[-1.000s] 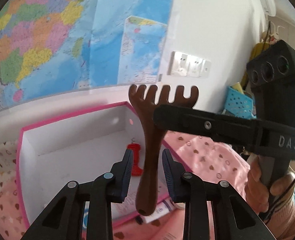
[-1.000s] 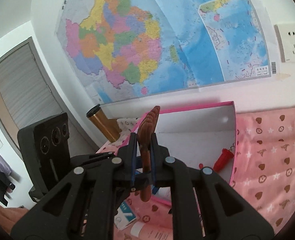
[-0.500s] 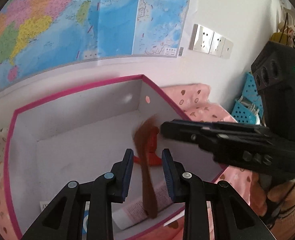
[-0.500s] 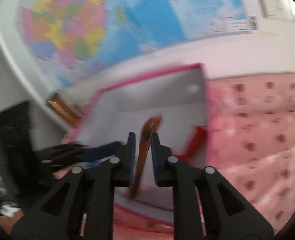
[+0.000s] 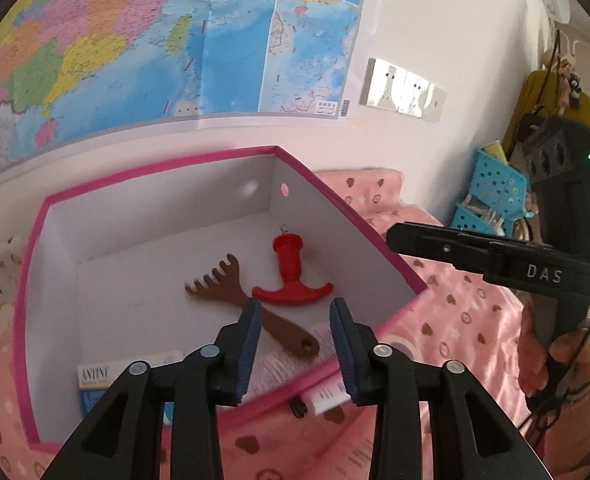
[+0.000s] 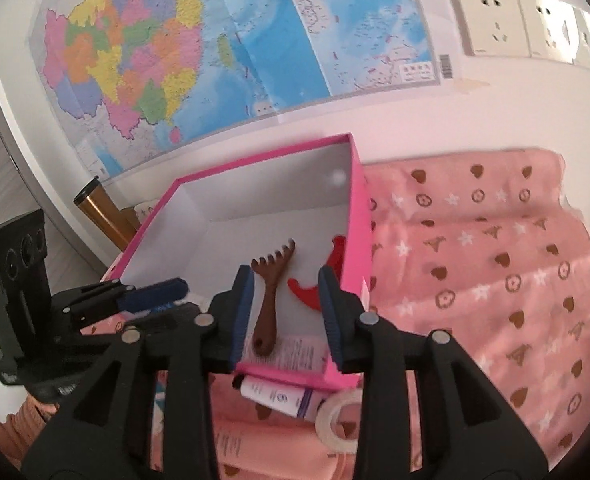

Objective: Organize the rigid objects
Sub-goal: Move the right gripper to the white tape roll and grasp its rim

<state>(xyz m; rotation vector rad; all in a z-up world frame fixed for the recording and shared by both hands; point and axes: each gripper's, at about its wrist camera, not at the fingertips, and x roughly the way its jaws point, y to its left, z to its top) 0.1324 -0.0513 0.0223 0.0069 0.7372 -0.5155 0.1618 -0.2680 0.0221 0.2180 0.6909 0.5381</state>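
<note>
Inside the pink-edged box [image 5: 35,264] I count two loose tools on the white floor: one brown rake-shaped scraper [image 5: 251,304] lying flat, and one red T-handled corkscrew [image 5: 291,276] just beside its toothed end, near the right wall. One tube with printed text [image 5: 279,364] lies under the scraper's handle end, and one small blue-and-white carton [image 5: 95,384] reads "ANTINE" in the near left corner. Outside the box, by its near wall, I see one more white tube [image 6: 279,398] and one roll of tape [image 6: 335,416]. My left hand-held gripper [image 5: 297,344] hangs over the near wall with its jaws opening, nothing pressed between the pads. My right hand-held gripper [image 6: 285,316] is also opening, pads clear of the scraper seen between them; its body reads "DAS" in the left view. Everything rests on a pink cloth [image 6: 495,264] patterned with hearts, stars and towers. Behind, a white wall carries one large coloured map [image 6: 215,52] and three socket plates [image 6: 527,28]. One gold flask [image 6: 99,208] stands past the box's left corner.
</note>
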